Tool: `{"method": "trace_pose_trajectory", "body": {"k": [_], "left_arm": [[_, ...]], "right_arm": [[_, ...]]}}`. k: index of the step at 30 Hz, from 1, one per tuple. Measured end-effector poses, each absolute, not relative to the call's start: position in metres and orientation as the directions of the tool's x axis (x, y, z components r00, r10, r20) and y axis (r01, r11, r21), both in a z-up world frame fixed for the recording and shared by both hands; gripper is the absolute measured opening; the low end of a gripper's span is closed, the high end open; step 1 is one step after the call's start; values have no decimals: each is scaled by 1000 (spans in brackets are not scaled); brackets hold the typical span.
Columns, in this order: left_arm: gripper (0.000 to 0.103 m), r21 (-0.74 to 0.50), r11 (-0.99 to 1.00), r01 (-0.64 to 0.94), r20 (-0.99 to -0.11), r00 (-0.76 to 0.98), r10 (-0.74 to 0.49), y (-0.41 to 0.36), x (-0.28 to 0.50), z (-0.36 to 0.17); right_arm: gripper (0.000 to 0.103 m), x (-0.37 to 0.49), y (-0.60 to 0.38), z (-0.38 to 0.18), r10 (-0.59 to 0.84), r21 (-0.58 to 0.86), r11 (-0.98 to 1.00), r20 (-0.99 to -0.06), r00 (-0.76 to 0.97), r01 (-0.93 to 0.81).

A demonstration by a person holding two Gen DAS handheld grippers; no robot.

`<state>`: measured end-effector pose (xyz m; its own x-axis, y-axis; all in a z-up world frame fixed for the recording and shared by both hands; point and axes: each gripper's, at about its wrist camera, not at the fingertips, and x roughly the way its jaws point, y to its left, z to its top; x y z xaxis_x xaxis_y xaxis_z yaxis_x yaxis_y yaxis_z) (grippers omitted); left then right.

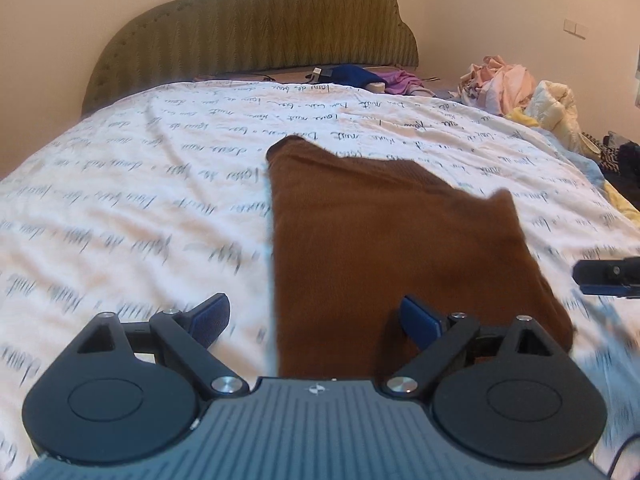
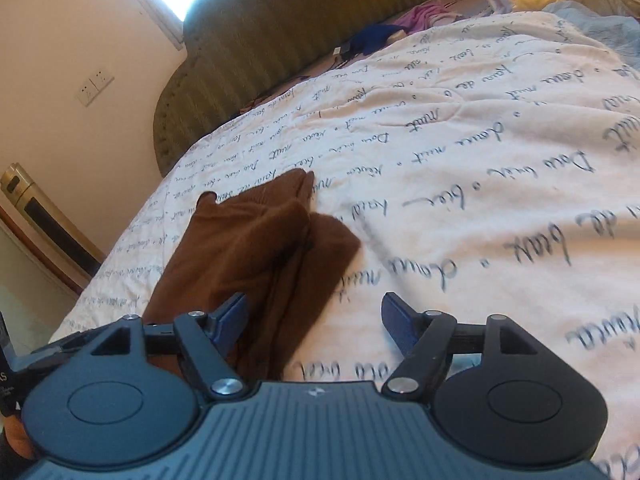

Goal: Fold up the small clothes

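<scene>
On the bed's script-printed quilt [image 1: 140,200], brown garment [image 1: 380,248] lying folded, left gripper [image 1: 316,320] and right gripper [image 2: 316,320] both spread apart, empty, above it.

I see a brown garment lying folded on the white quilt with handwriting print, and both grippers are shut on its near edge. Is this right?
Not quite. The brown garment does lie folded on the white quilt, but neither gripper grips it. The left wrist view shows the left gripper open, and the right wrist view shows the right gripper open, no pad pressing the cloth.
</scene>
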<state>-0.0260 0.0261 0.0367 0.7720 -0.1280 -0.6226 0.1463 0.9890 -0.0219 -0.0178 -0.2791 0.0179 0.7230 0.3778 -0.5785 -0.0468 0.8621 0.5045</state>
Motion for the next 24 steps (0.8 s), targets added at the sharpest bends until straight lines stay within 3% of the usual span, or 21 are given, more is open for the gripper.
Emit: {"method": "trace_pose_trajectory", "body": {"k": [6,12,16,19,22,24], "left_arm": [[93,49,990,133,-623,779,-74,76,-101,39],[102,160,982,104,-549,836,1,100,-130,70],[102,34,992,123,-546,834,-85,68,-110,60],[103,6,994,109,-568,819,-87,31,-85,33],[103,109,990,92,-630,777,-3,1,-66,3],[103,96,989,108,-645,764,-21,4,-61,0]], "right_arm": [[77,-114,-271,26,341,349,930,-693,636,-118],[78,-187,-268,61,371,277,928,-757,537,-251],[101,-167,-256,69,310,265,948,-660,684,-174],[101,-122,-238,52,239,277,958,-631,738,-74],[101,-76,-208,19,181,246,969,-712,679,0],[103,-61,-193,-3,101,169,985,-745,659,40]]}}
